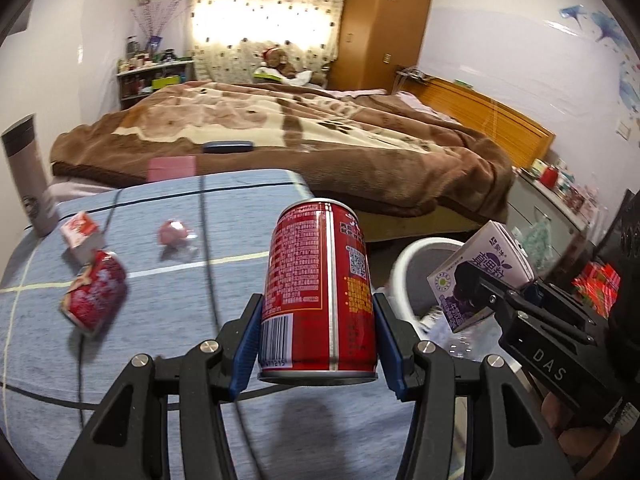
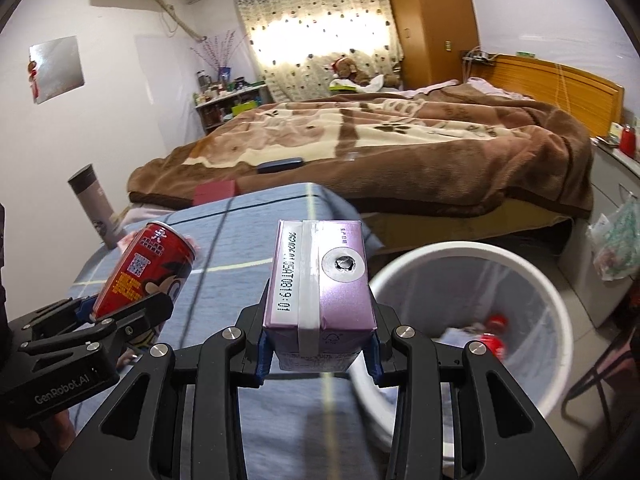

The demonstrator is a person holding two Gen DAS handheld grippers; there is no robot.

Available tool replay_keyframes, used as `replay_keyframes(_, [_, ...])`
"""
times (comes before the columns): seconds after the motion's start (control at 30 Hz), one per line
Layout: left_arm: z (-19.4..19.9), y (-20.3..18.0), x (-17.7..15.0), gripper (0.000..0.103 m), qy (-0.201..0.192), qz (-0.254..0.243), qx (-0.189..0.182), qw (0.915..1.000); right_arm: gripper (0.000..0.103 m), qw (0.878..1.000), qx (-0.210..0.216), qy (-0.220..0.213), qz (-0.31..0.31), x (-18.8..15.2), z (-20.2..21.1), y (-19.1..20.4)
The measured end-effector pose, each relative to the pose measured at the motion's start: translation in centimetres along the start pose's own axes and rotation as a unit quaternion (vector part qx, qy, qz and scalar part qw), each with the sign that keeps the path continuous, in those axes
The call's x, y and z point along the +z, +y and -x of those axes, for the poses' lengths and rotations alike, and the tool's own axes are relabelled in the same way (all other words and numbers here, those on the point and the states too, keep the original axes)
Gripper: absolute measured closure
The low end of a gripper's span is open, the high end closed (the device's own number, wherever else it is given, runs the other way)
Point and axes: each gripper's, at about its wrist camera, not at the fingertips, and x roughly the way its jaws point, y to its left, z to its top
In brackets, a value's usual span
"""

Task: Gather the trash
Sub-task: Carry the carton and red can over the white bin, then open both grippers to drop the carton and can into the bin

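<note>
Left wrist view shows the left gripper (image 1: 318, 344) pinching a red can (image 1: 318, 296) and the right gripper (image 1: 486, 300) clamping a purple milk carton (image 1: 480, 272) beside the white bin (image 1: 404, 276), which already holds some trash, while a crushed can (image 1: 94, 300), small carton (image 1: 80, 234) and pink wrapper (image 1: 172, 232) farther from it await collection.

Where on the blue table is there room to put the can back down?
Bare cloth lies between the held red can, the pink wrapper and the table's far edge. The left side is crowded: crushed can, small carton, grey flask. The bin stands off the right edge.
</note>
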Motion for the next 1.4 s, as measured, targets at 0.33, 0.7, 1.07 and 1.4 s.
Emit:
replay_keyframes(0.33, [-2.7,-5.7,0.0,0.049,0.022,-0.032,-0.043,0.9983,0.066,0.999,-0.034,0.006,-0.023,-0.7,0.6,-4.4])
replay_keyframes(0.7, [-5.8,-9.8,-0.6,0.049,0.056,-0.063,-0.060,0.9947,0.066,0.996,-0.073,0.024,-0.043,-1.8,0.4,-8.7])
replay_keyframes(1.07, [-9.2,-12.6,-1.8,0.048,0.096,-0.080,-0.068,0.9899,0.065,0.991,-0.113,0.059,-0.030,-2.5,-0.8,-11.2])
replay_keyframes(1.4, [-9.1,-12.8,-1.3,0.039,0.083,-0.090,-0.055,0.9909,0.045,0.990,-0.124,0.071,-0.017,-2.7,-1.0,-11.7])
